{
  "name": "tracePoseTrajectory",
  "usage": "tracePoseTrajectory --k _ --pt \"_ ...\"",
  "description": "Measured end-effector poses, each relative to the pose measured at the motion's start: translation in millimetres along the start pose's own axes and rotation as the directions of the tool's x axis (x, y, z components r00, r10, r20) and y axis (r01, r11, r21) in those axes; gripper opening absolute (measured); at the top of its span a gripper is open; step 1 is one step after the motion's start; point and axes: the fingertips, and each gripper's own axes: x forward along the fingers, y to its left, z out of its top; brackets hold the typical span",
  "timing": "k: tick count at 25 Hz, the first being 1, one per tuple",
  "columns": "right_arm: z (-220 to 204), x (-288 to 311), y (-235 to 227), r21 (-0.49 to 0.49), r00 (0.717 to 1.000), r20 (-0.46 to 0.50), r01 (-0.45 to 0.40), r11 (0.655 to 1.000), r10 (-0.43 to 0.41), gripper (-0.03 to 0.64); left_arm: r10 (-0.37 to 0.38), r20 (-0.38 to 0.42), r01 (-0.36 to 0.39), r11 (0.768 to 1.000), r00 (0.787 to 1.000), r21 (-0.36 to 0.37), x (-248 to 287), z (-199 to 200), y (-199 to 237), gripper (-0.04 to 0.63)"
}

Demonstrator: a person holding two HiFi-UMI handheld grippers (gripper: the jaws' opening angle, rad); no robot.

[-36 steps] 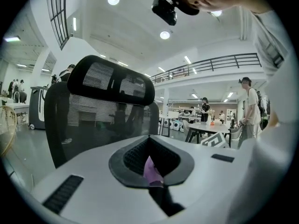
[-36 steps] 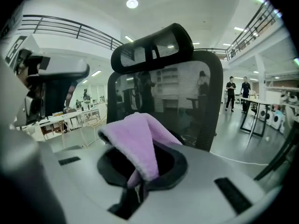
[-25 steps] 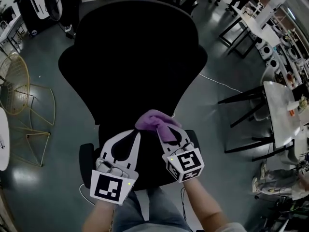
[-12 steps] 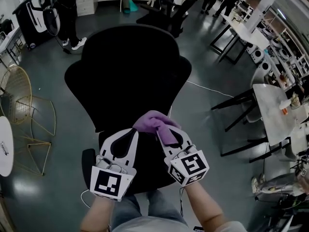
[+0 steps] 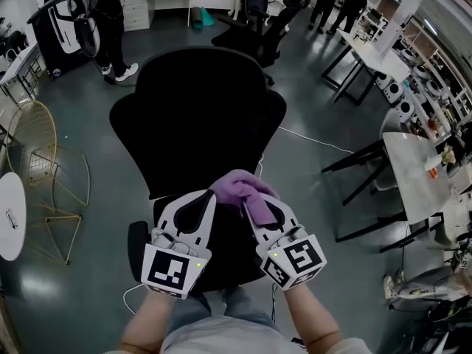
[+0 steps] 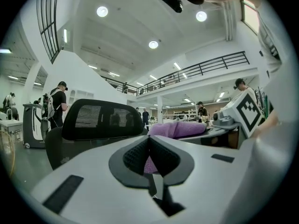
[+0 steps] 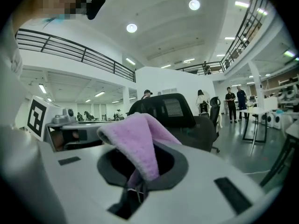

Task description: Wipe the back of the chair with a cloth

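over the past second the chair back [image 5: 195, 116] has drawn away up the head view, while both grippers have kept low over the seat; wiping, on this evidence, is not yet begun; right gripper [image 5: 256, 200] jaws clamped on the lilac cloth [image 5: 237, 186], fleecy, draped in a soft fold; left gripper [image 5: 209, 196] jaws together on nothing, just beside it; chair back black, broad, rounded, mesh-panelled near its top.

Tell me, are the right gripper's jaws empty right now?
No, the right gripper is shut on a purple cloth that drapes over its jaws.
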Motion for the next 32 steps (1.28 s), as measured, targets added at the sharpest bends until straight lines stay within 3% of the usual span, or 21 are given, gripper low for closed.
tracePoseTrajectory --k 14,32 --pt "17 -30 25 0.018 0.998 0.062 -0.011 1.0 0.01 0.044 -0.004 0.025 0.003 0.999 1.0 0.033 -27 17 -19 0.012" --pt "34 -37 52 -0.035 0.994 0.107 -0.029 0.999 0.033 0.045 0.014 0.057 -0.017 0.999 0.998 0.05 -54 25 -25 0.012"
